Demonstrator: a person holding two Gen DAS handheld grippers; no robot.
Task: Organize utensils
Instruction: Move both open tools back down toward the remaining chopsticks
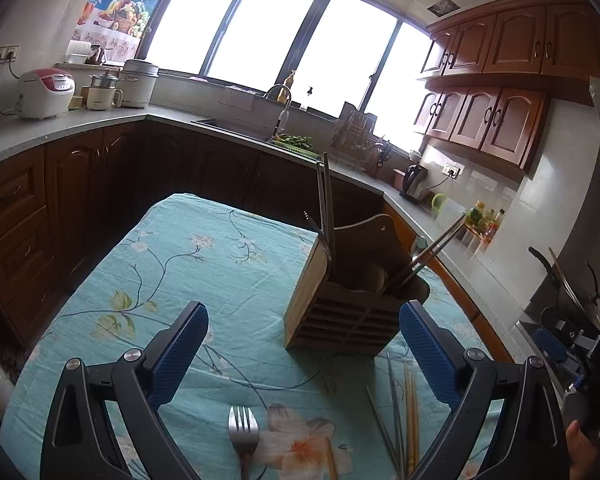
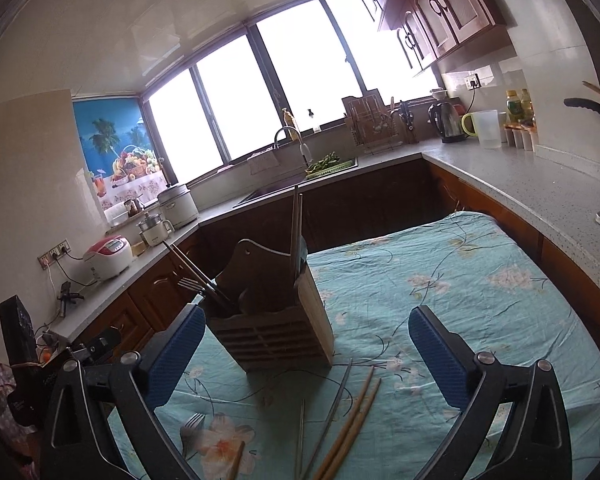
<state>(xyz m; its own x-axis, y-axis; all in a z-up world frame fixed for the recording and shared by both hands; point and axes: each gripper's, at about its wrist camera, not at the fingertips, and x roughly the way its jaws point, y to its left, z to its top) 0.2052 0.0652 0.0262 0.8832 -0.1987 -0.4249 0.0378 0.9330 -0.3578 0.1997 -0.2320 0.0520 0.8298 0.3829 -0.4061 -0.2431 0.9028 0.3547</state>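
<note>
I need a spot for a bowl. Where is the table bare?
Bare cloth lies left of the wooden holder toward the far table edge. Crowded in front of the holder: a fork, metal chopsticks and wooden chopsticks.

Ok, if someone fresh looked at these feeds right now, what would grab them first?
Probably the wooden utensil holder standing mid-table on the teal floral tablecloth, with chopsticks sticking up out of it. Next, the loose pieces lying in front of it: a fork and a scatter of metal and wooden chopsticks. Both the left gripper and the right gripper frame the scene, open and empty.
</note>
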